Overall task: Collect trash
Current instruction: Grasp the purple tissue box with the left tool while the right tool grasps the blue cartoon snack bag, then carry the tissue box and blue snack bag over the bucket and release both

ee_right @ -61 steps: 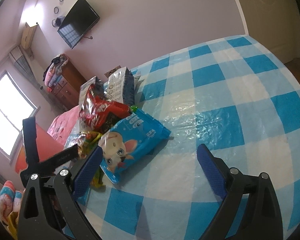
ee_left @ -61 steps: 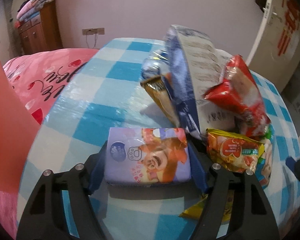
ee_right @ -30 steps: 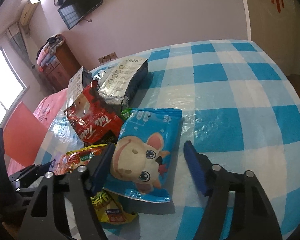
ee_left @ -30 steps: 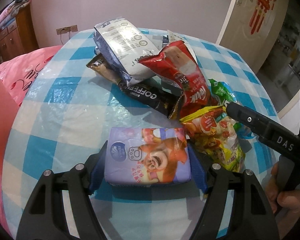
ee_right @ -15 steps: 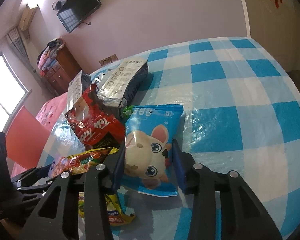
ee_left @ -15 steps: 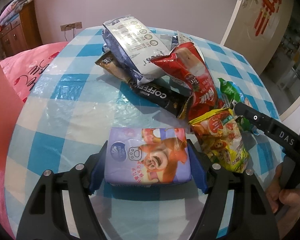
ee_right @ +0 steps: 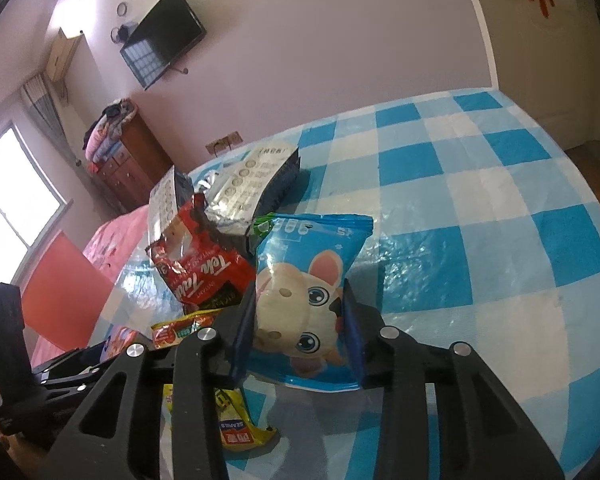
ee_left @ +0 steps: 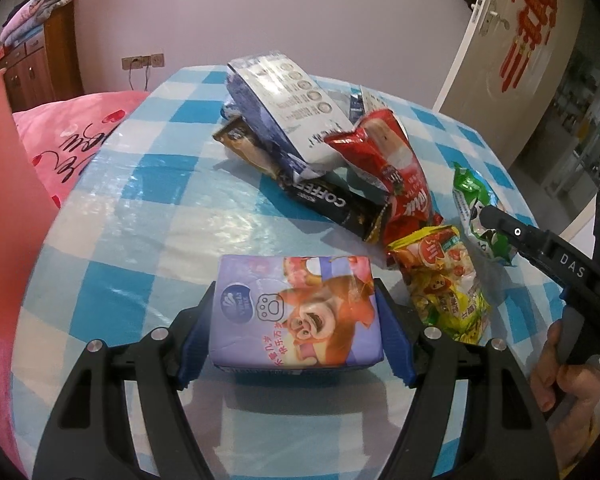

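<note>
Right gripper (ee_right: pixel 300 330): fingers, apart a second ago, have come together and now clamp the blue pack (ee_right: pixel 306 300), lower centre of the right view, on the bench (ee_right: pixel 500 240); ready to lift. Left gripper (ee_left: pixel 296 332): fingers remain clamped on the tissue pack (ee_left: pixel 296 312), lower centre of its view.

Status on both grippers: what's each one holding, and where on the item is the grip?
The left gripper clamps the purple tissue pack across its two short ends. The right gripper pinches the blue cartoon-dog packet by both side edges, near its lower end.
</note>
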